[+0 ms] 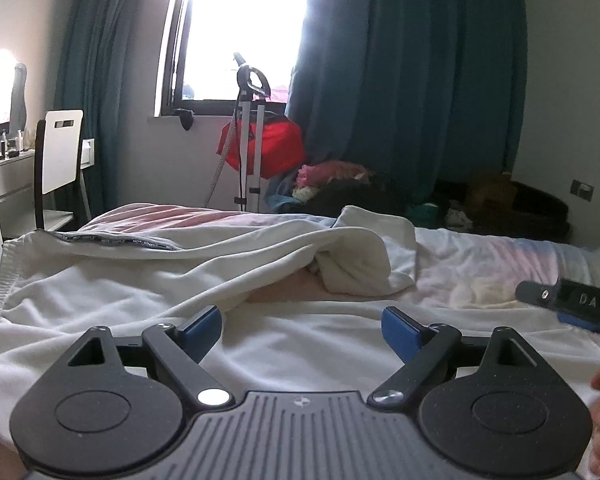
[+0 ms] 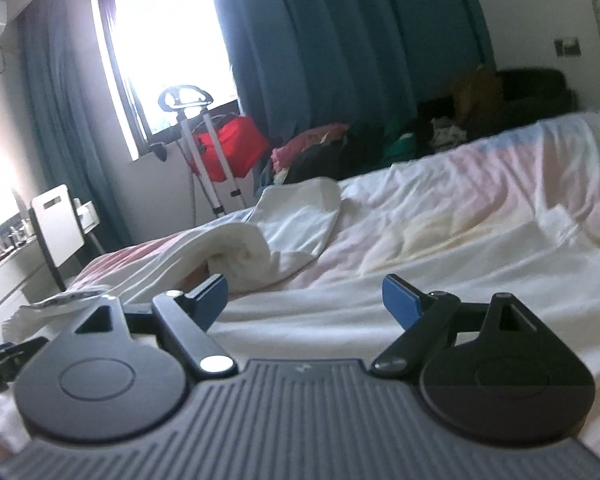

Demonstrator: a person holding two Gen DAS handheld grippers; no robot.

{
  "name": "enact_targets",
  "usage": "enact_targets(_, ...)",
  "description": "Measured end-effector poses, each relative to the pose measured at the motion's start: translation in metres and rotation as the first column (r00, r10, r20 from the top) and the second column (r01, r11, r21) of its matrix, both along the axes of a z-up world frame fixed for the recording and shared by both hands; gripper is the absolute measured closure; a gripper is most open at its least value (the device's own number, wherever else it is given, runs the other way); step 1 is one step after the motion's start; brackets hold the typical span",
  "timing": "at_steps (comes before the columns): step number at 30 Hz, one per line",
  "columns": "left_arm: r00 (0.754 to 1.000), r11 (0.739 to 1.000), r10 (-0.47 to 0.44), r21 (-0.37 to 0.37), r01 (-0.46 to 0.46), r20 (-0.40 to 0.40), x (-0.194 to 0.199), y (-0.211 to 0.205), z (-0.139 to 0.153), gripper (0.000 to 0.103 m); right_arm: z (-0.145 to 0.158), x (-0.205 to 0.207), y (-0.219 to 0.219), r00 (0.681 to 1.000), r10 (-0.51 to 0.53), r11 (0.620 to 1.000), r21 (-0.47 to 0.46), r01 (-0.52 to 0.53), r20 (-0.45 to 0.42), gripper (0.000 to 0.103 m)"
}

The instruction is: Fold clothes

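A white garment (image 1: pixel 148 280) lies rumpled across the bed, its elastic waistband at the left edge and a bunched fold (image 1: pixel 352 256) toward the middle. My left gripper (image 1: pixel 302 330) hovers low over the cloth, open, with nothing between its blue pads. The right gripper shows at the right edge of the left wrist view as a black body (image 1: pixel 572 304) beside a hand. In the right wrist view the same white garment (image 2: pixel 260 248) lies ahead, and my right gripper (image 2: pixel 304 300) is open and empty just above it.
The bed sheet (image 1: pixel 500 264) is pale pink and white. Behind the bed stand a garment steamer (image 1: pixel 250 128), a red bag (image 1: pixel 276 148) and a pile of clothes (image 1: pixel 340 188) before teal curtains. A white chair (image 1: pixel 60 156) and desk stand at the left.
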State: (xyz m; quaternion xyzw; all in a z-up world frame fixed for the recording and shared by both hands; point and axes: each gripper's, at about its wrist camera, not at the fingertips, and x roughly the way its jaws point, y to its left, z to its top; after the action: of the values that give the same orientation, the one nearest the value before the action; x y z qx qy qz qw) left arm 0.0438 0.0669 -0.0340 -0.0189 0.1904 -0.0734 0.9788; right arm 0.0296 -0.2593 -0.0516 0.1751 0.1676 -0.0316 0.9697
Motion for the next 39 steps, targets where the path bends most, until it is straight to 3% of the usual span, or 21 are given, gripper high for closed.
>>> enact_targets(3,0.996,0.997,0.078,0.002,-0.078,0.030,0.001,0.000,-0.007,0.011,-0.016,0.004,-0.002,1.000,0.011,0.998,0.063,-0.010,-0.029,0.017)
enact_targets(7,0.996,0.997,0.075,0.010,-0.076,0.038,0.010,-0.001,-0.017,0.011,-0.034,0.030,-0.006,0.996,0.000,0.996,0.092,0.008,-0.087,0.017)
enact_targets(12,0.996,0.996,0.090,-0.018,-0.090,-0.003,0.029,0.001,-0.036,0.010,-0.037,0.080,-0.019,0.998,0.017,0.992,0.130,-0.008,-0.068,0.017)
enact_targets(16,0.995,0.995,0.094,-0.018,-0.094,-0.023,0.053,-0.001,-0.055,0.010,-0.033,0.141,-0.027,0.998,0.003,0.991,0.137,0.005,-0.057,0.017)
enact_targets(20,0.997,0.995,0.069,-0.068,-0.071,-0.031,0.069,0.002,-0.067,0.010,-0.036,0.214,-0.030,0.997,0.007,0.993,0.117,0.002,-0.073,0.017)
enact_targets(26,0.998,0.997,0.034,-0.068,-0.037,-0.045,0.094,-0.003,-0.089,0.007,-0.064,0.318,-0.039,0.988,-0.072,0.996,0.038,0.078,-0.134,0.018)
enact_targets(33,0.994,0.997,0.012,-0.074,-0.020,-0.110,0.121,-0.005,-0.112,0.007,-0.089,0.382,-0.052,0.987,-0.106,0.987,0.108,0.119,-0.120,0.018)
enact_targets(34,0.993,0.997,0.007,-0.081,-0.016,-0.116,0.122,-0.004,-0.114,0.006,-0.090,0.388,-0.054,0.988,-0.106,0.987,0.109,0.119,-0.114,0.021)
enact_targets(35,0.993,0.996,0.001,-0.086,-0.011,-0.119,0.123,-0.004,-0.115,0.005,-0.089,0.392,-0.055,0.988,-0.105,0.987,0.113,0.118,-0.115,0.031)
enact_targets(36,0.993,0.996,-0.005,-0.090,-0.006,-0.120,0.124,-0.004,-0.117,0.005,-0.085,0.395,-0.056,0.987,-0.107,0.986,0.111,0.121,-0.122,0.050)
enact_targets(38,0.992,0.995,-0.013,-0.097,0.001,-0.123,0.125,-0.003,-0.118,0.005,-0.078,0.400,-0.058,0.985,-0.110,0.986,0.108,0.125,-0.134,0.078)
enact_targets(39,0.992,0.995,-0.014,-0.099,0.002,-0.124,0.126,-0.003,-0.118,0.005,-0.071,0.397,-0.056,0.985,-0.115,0.987,0.099,0.128,-0.130,0.086)
